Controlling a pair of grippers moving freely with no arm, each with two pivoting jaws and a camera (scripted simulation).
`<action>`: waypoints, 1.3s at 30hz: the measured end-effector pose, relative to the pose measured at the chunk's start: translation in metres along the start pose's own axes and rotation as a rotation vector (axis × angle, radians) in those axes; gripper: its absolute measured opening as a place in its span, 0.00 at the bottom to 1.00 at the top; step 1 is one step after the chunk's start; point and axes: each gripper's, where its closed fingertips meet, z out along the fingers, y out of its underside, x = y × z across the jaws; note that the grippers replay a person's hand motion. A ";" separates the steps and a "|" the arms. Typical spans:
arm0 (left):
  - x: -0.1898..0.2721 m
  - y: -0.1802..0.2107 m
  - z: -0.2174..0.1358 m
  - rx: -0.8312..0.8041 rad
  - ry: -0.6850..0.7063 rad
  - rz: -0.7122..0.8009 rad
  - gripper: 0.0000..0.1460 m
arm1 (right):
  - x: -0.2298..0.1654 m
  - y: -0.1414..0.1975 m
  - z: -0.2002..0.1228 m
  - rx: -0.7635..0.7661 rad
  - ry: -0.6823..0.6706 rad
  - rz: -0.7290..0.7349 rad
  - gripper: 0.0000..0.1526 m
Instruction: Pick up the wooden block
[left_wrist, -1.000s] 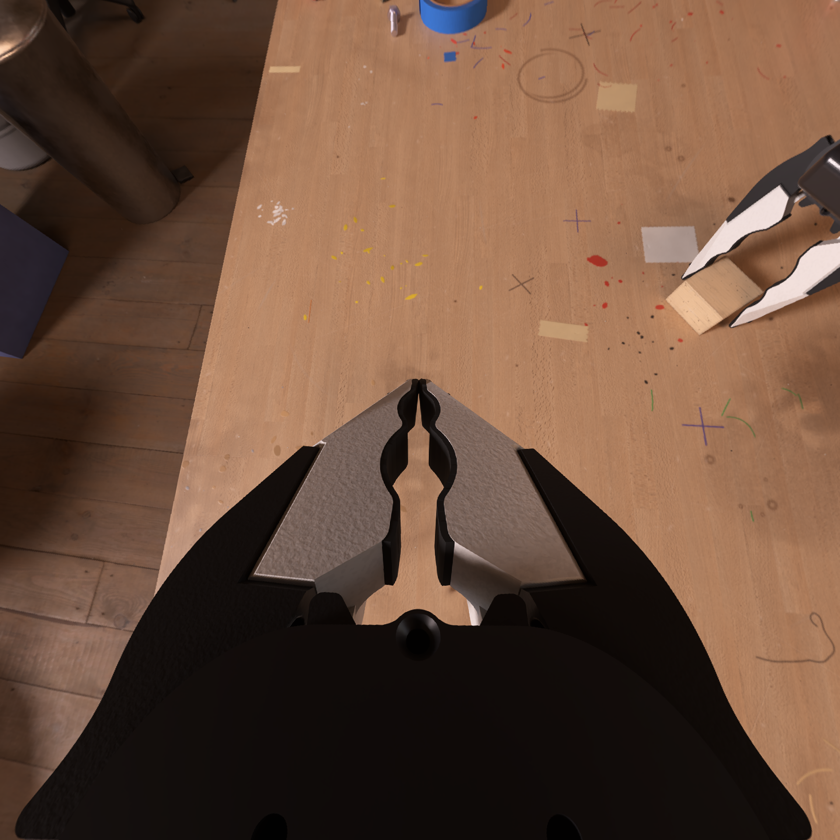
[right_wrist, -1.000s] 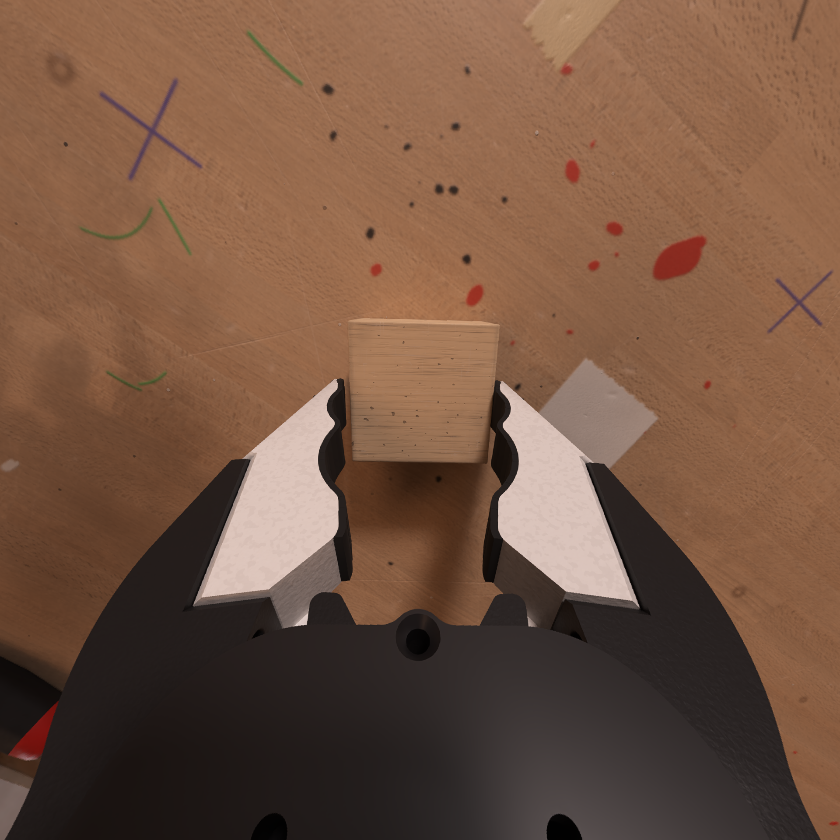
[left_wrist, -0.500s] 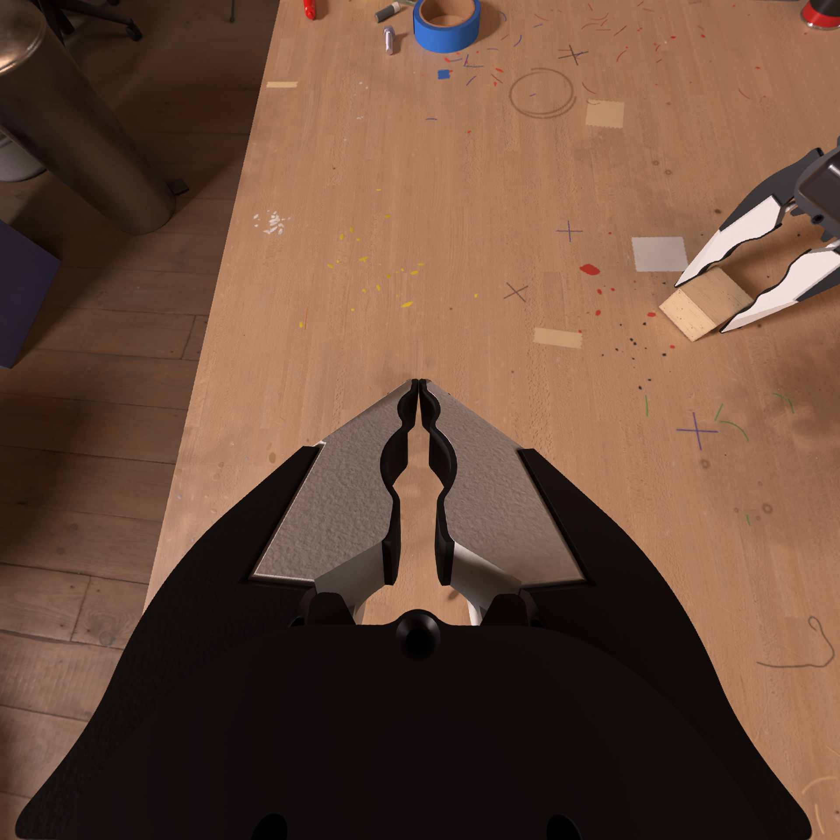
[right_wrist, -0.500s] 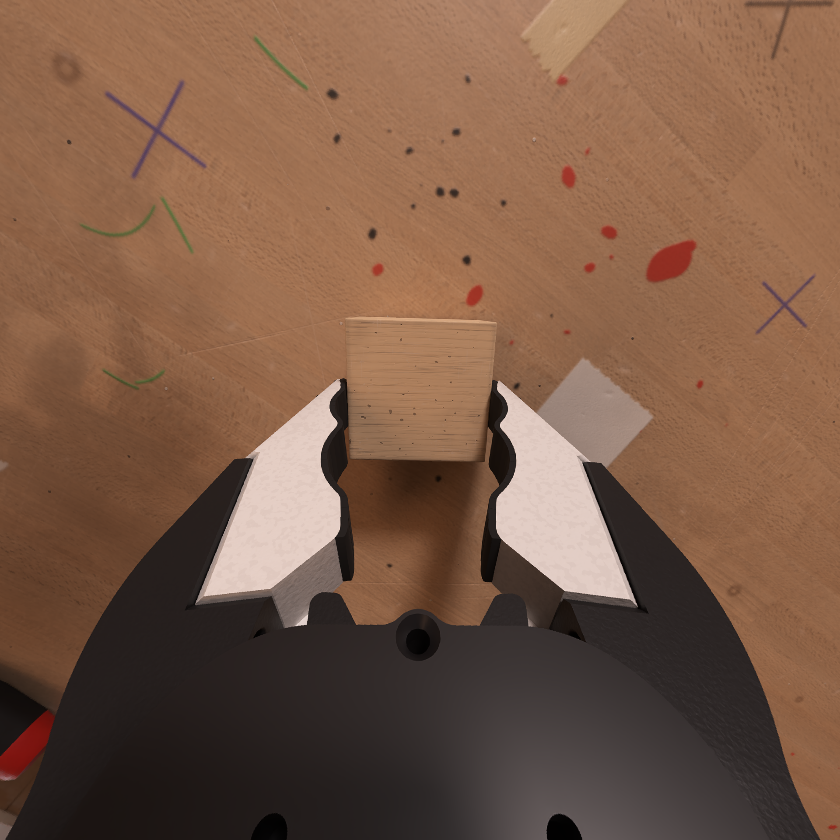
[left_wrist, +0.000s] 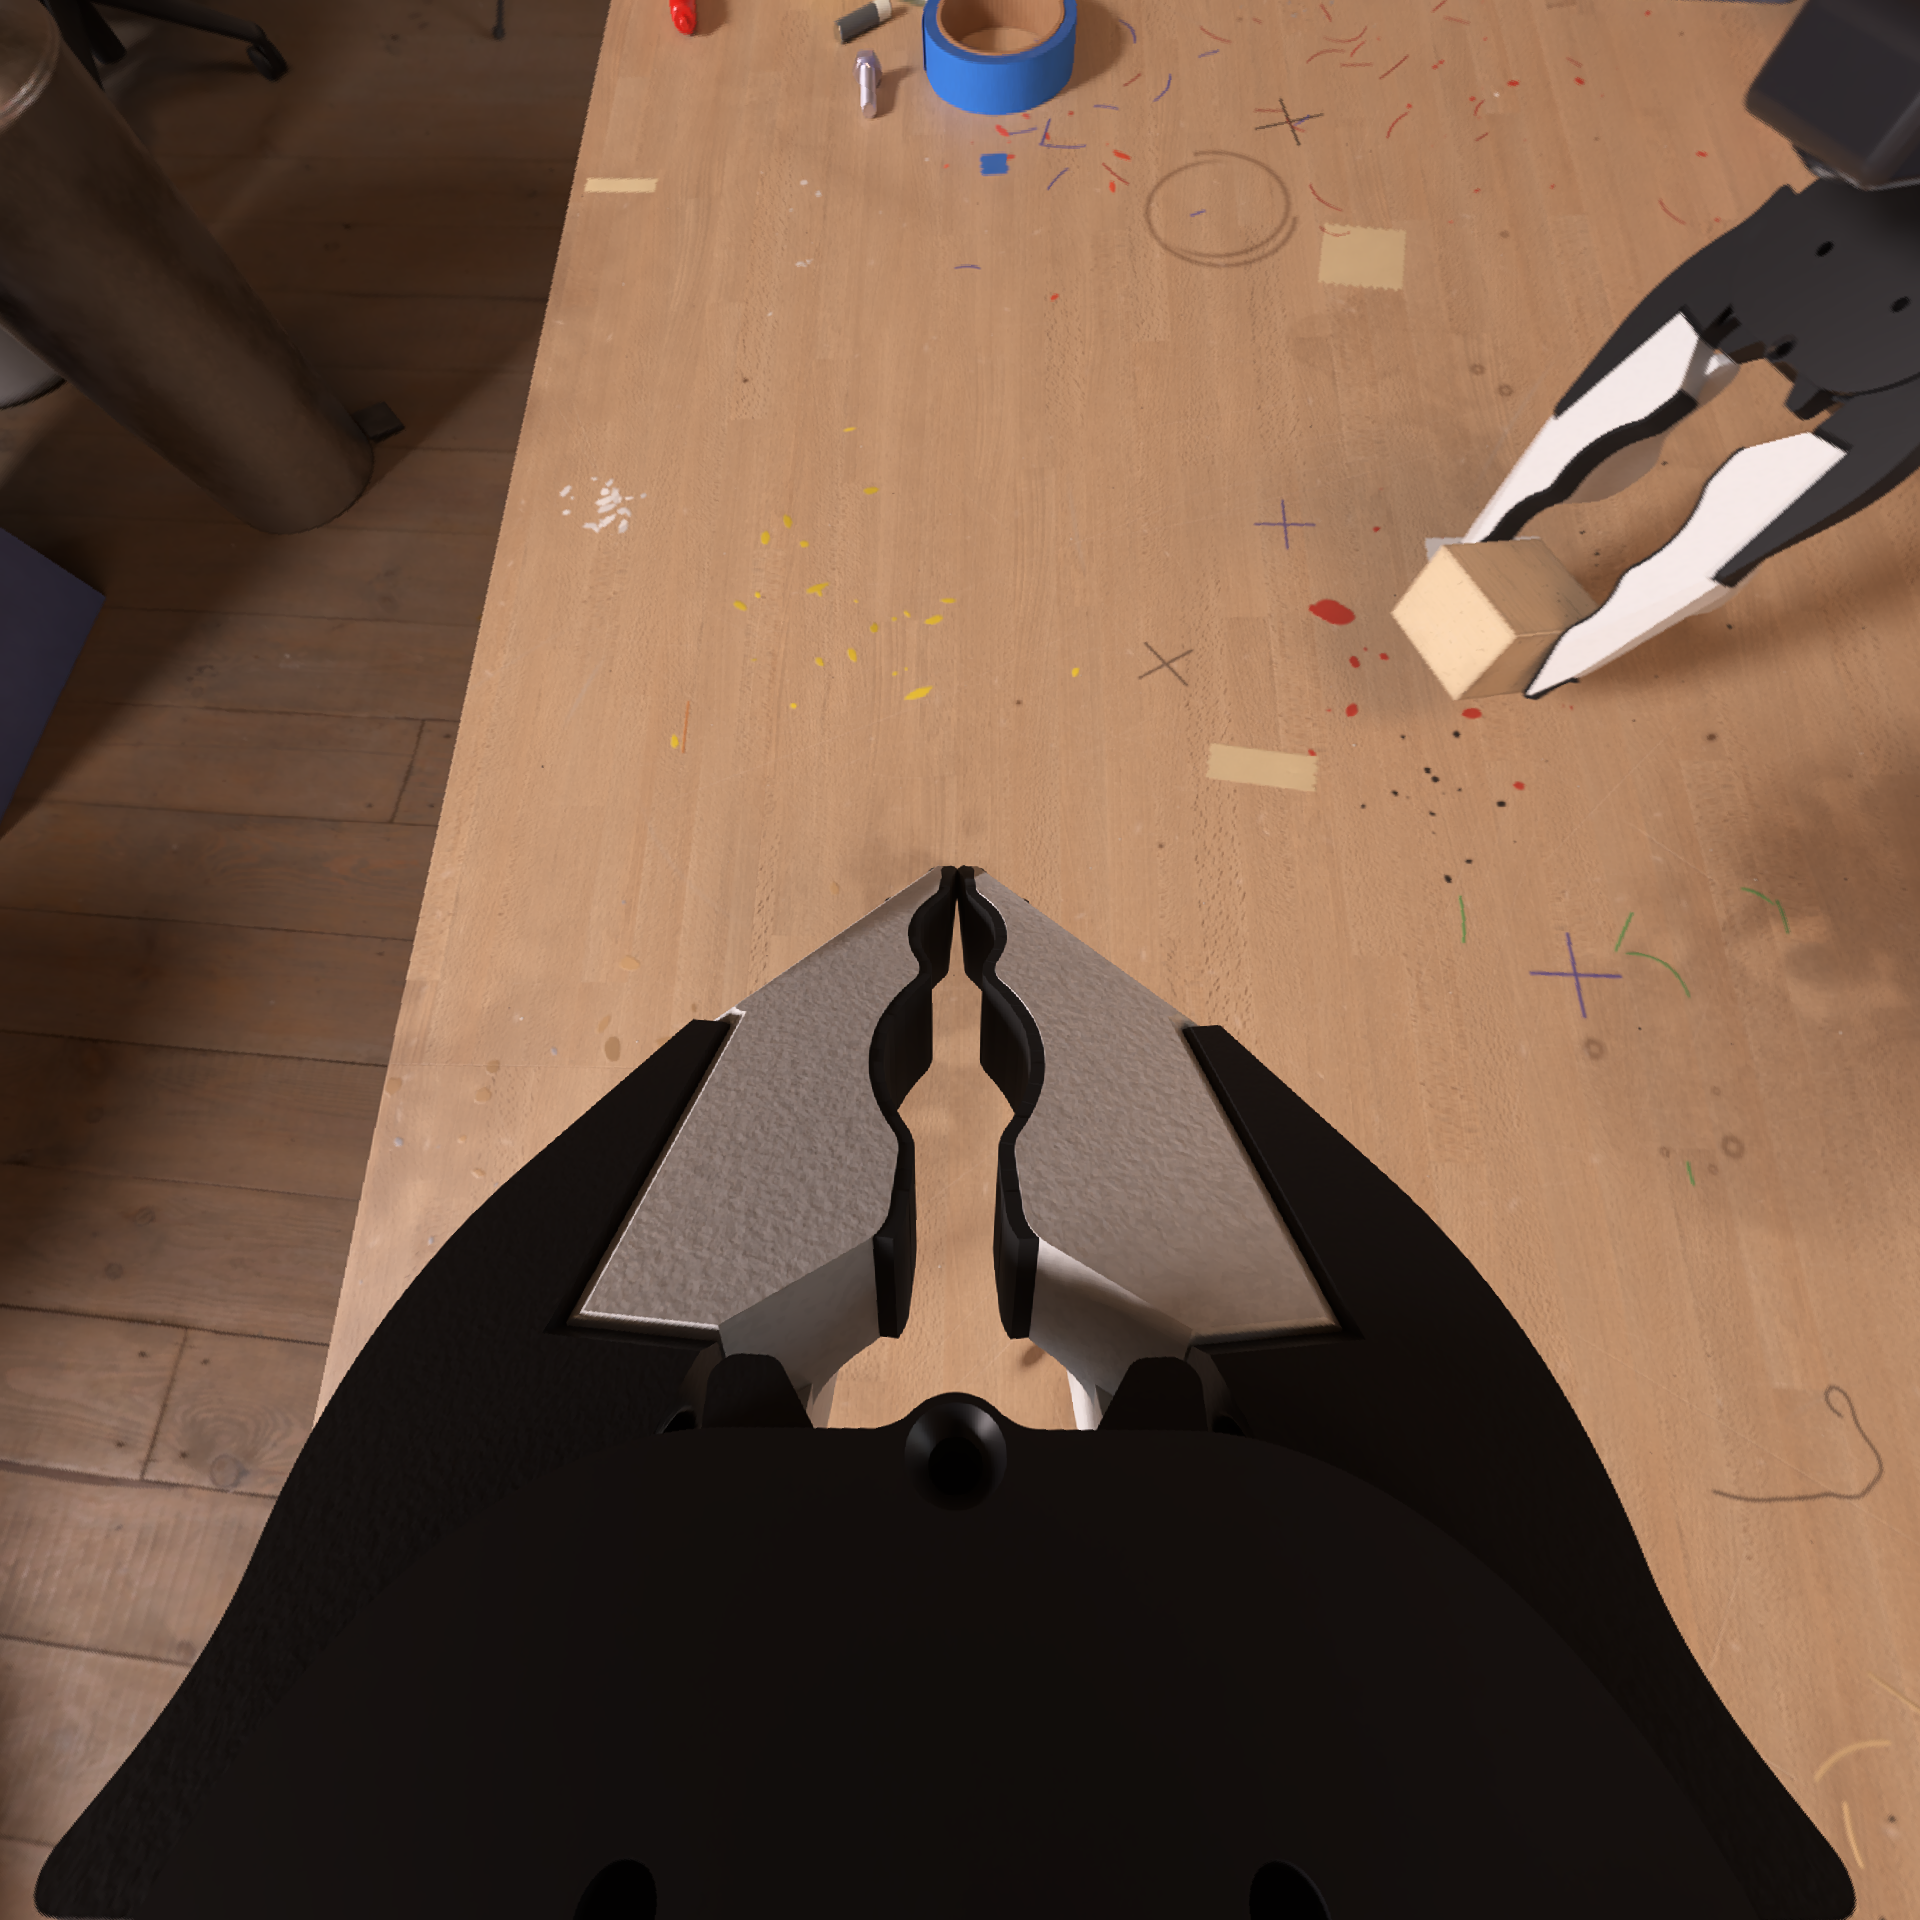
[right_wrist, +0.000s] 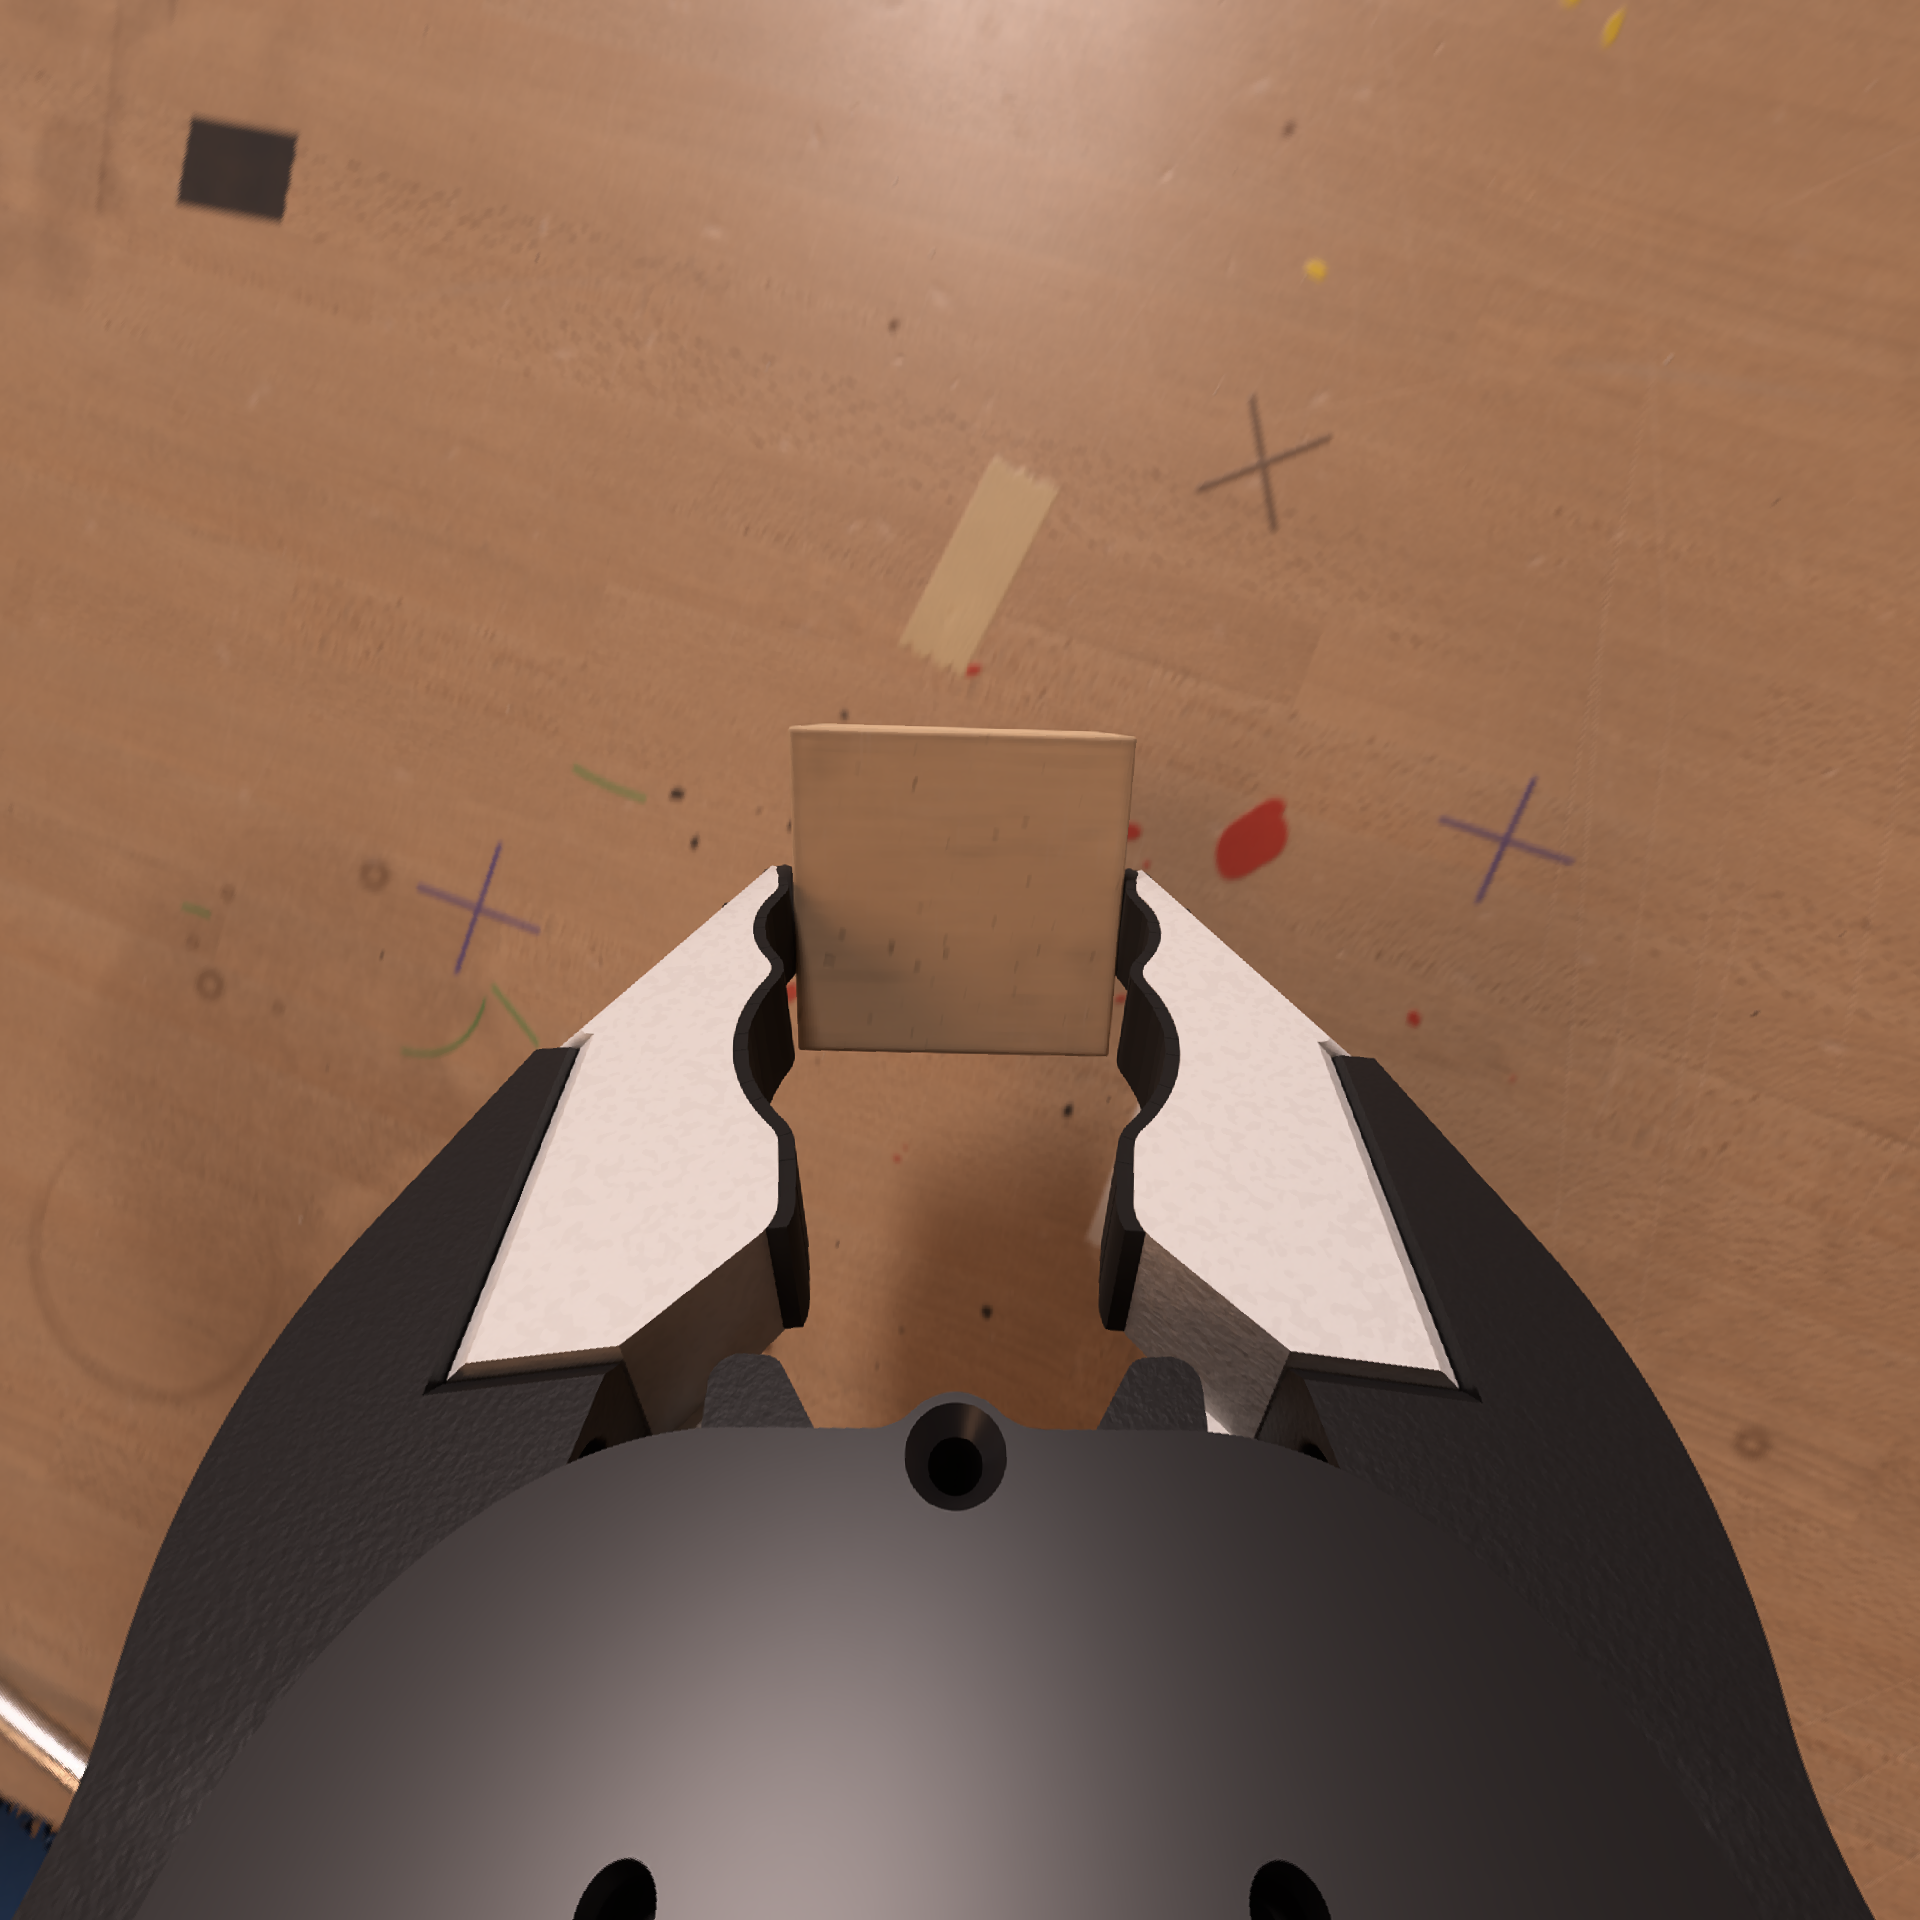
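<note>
The wooden block (right_wrist: 956, 894), a pale cube, sits between the white fingertips of my right gripper (right_wrist: 956, 883), which is shut on it and holds it above the table. In the left wrist view the block (left_wrist: 1481, 623) hangs off the table at the right, gripped by the right gripper (left_wrist: 1507, 613). My left gripper (left_wrist: 956, 878) is shut and empty, over the table's near left part, well apart from the block.
The wooden table (left_wrist: 935, 468) bears paint specks, pen marks and tape patches. A blue tape roll (left_wrist: 997, 47) and small items lie at its far end. The table's left edge drops to a plank floor with a dark column (left_wrist: 156, 312).
My right gripper has lifted the block off the table and tilted; the table marks under it have shifted. My left gripper has stayed shut and drawn back a little.
</note>
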 end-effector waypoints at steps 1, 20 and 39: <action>0.000 0.000 0.000 -0.001 0.003 -0.001 0.00 | 0.002 -0.007 0.002 0.002 0.012 0.006 0.41; 0.000 0.000 0.000 0.020 0.038 0.000 0.00 | 0.007 -0.042 0.022 -0.180 0.067 0.110 0.41; 0.000 0.000 0.000 0.004 0.044 0.011 0.00 | 0.011 -0.047 0.014 -0.320 0.133 0.159 0.41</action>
